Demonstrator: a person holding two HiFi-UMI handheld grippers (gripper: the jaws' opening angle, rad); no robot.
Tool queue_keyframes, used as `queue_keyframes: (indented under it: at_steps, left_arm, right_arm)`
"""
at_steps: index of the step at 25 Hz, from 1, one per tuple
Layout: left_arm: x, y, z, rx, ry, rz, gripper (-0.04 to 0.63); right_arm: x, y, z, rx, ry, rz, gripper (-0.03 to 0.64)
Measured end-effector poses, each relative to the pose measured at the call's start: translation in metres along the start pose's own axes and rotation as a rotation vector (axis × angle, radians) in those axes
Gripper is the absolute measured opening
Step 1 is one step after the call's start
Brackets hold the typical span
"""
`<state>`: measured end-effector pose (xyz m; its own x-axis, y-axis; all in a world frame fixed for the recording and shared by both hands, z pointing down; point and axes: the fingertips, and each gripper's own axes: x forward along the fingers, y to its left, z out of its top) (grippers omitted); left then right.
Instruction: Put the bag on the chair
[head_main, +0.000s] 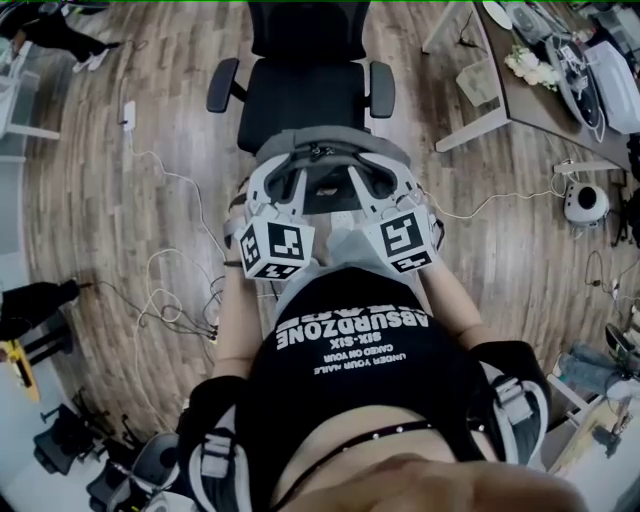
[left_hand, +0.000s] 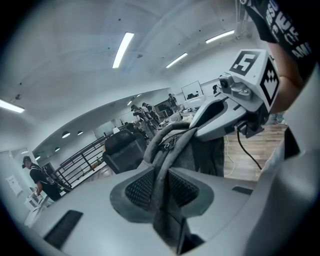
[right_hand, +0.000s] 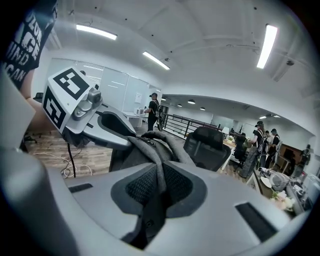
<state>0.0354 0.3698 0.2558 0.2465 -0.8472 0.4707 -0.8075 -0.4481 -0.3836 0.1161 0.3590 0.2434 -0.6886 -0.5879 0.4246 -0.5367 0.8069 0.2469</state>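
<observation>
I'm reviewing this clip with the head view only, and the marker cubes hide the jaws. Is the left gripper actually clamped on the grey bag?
Observer: Yes. The left gripper view shows the left gripper shut, its pads pressing a strip of the grey bag between them.
Operator: And the right one?
Observer: In its own view, the right gripper is likewise shut on a fold of the bag.
Operator: Is anyone behind the chair?
Observer: The right gripper view shows people standing beyond the black chair, not right at it.
</observation>
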Motion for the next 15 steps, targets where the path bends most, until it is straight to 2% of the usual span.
queue_keyframes:
  at_steps: [6, 12, 15]
  left_arm:
    - [0.03, 0.008, 0.007, -0.055, 0.028, 0.034, 0.095]
    - [0.051, 0.016, 0.015, -0.054, 0.042, 0.093, 0.095]
    - [0.056, 0.018, 0.02, -0.062, 0.052, 0.098, 0.095]
  right_arm:
    - [0.02, -0.029, -0.007, 0.01, -0.024, 0.052, 0.052]
    - [0.034, -0.051, -0.008, 0.008, -0.063, 0.081, 0.052]
    - [0.036, -0.059, -0.007, -0.003, -0.068, 0.094, 0.052]
